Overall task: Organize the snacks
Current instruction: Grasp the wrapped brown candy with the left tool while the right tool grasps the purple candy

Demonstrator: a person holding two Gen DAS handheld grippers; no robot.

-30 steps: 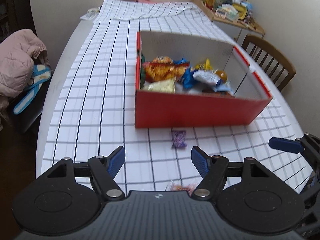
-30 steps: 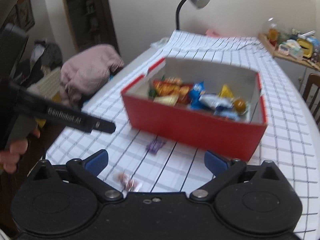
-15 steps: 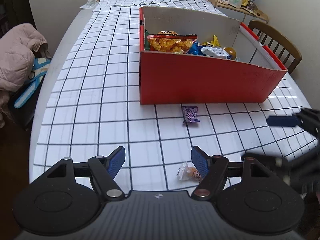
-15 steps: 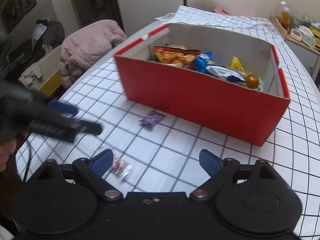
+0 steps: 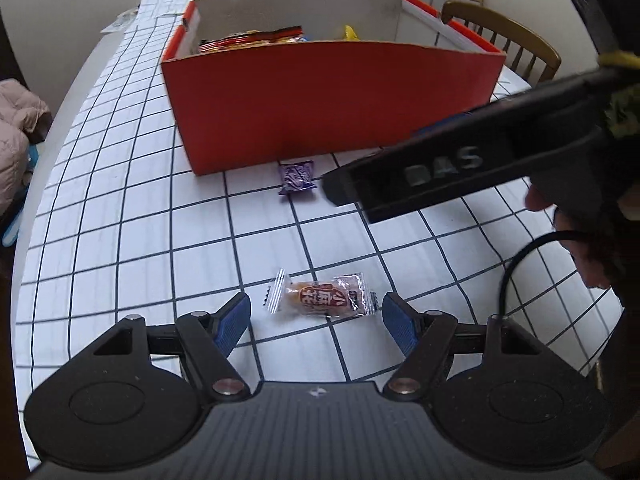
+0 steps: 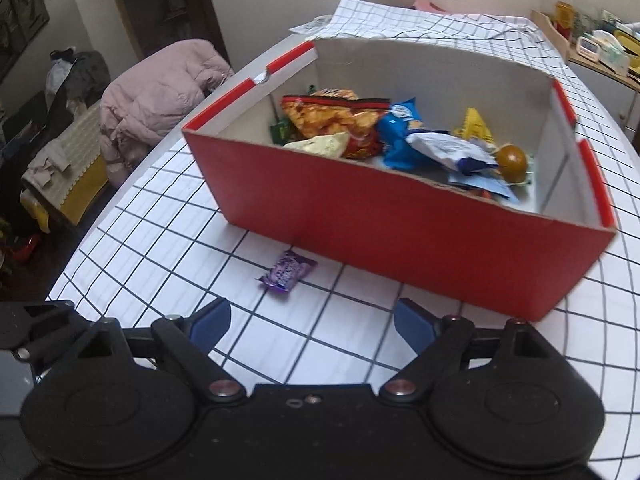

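Note:
A red cardboard box (image 5: 332, 104) holding several snack packs stands on the checked tablecloth; it also shows in the right wrist view (image 6: 400, 224). A clear-wrapped orange snack (image 5: 320, 296) lies just ahead of my open, empty left gripper (image 5: 316, 320), between its blue fingertips. A small purple candy (image 5: 297, 177) lies by the box's front wall, also seen in the right wrist view (image 6: 287, 271). My right gripper (image 6: 312, 322) is open and empty, low over the table just short of the purple candy. Its body (image 5: 460, 160) crosses the left wrist view at the right.
A wooden chair (image 5: 504, 36) stands behind the box at the right. A pink jacket (image 6: 160, 92) lies on a seat left of the table. A cluttered shelf (image 6: 600, 48) is at the far right. The table edge curves close on the left.
Both grippers have dropped lower and moved forward. The orange snack now sits between my left fingertips. The right gripper has closed in on the purple candy.

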